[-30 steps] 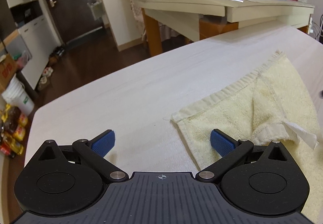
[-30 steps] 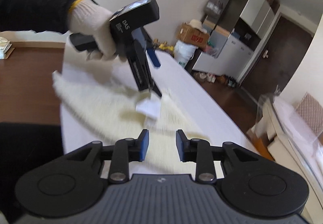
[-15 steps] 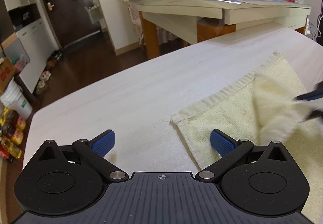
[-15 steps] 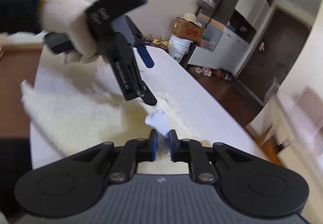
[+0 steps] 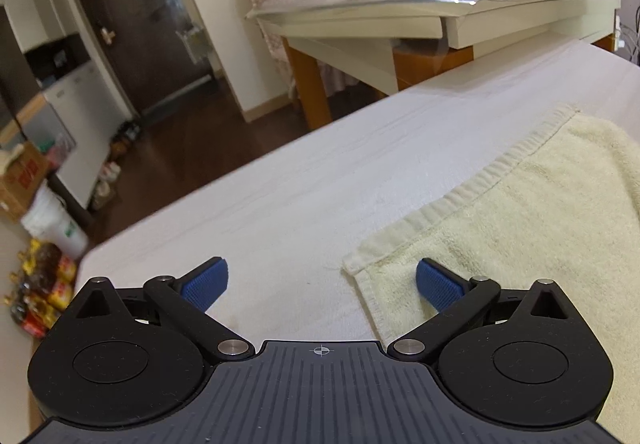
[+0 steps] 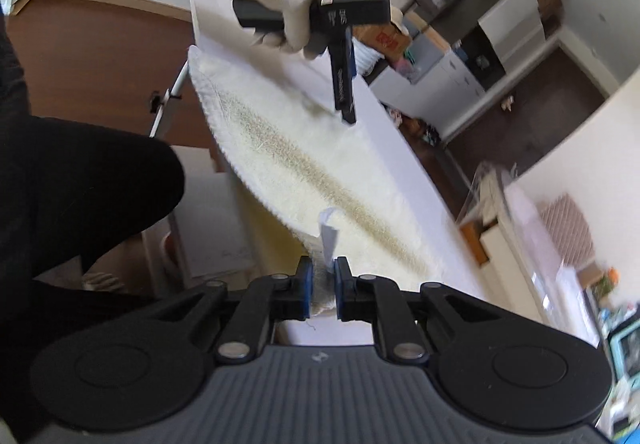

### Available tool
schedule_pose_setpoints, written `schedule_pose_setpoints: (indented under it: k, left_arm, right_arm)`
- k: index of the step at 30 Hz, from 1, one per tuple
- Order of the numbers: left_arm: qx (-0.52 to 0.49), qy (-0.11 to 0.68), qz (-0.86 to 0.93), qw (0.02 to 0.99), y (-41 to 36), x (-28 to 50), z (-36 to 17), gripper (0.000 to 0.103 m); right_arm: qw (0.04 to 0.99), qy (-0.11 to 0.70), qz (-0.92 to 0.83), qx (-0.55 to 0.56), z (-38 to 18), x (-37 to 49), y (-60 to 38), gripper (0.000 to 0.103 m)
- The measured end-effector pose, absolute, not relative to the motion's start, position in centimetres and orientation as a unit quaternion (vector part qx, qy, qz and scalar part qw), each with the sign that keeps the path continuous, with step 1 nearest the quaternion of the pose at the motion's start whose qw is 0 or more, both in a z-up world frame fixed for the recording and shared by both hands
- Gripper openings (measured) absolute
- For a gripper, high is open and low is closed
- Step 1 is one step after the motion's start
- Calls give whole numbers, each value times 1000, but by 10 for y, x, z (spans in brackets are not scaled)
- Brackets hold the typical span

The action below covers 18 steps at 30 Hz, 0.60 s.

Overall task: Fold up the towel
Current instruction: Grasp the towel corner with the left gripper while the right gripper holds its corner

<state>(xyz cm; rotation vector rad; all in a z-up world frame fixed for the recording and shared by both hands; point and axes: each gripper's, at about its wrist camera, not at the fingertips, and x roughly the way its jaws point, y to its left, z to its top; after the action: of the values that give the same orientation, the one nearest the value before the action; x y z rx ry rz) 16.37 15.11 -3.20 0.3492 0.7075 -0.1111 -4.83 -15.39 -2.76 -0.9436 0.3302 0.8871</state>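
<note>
A pale yellow towel (image 5: 520,215) lies on the white table (image 5: 304,187). My left gripper (image 5: 322,280) is open, low over the table, with the towel's near corner between its blue pads; its right pad (image 5: 434,284) rests on the cloth. In the right wrist view my right gripper (image 6: 321,286) is shut on a corner of the towel (image 6: 304,159), beside its white label (image 6: 329,236), and holds that corner lifted. The left gripper (image 6: 346,83) shows there too, held by a gloved hand, tips down at the towel's far part.
A dining table (image 5: 440,15) with a glass top, a chair and clutter stands beyond the white table. A dark door (image 5: 132,23), a cardboard box (image 5: 20,179), a bucket and bottles are at the left. The person's dark-clothed body (image 6: 80,183) is close at the left in the right wrist view.
My right gripper closed on the towel corner by the label and pulled it up and back, so the folded-over flap left the left wrist view. My left gripper stayed open near the corner.
</note>
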Motion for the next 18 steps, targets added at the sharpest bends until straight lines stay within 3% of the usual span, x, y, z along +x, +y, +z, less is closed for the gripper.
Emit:
schedule_pose_setpoints:
  k: [8,15,18]
  left_arm:
    - [203,272,-170,925,151,56,2,102]
    - [286,254,-249,890,133,-37,-6,101]
    - [333,266,-269,864,124,-54,-23,89]
  right_arm:
    - [800,164,416,-400,-32,-33,-155,13]
    - [818,172,411,-365,-26,-23,-158,13]
    - [820,173,406,-363,-24,-23,-158,13]
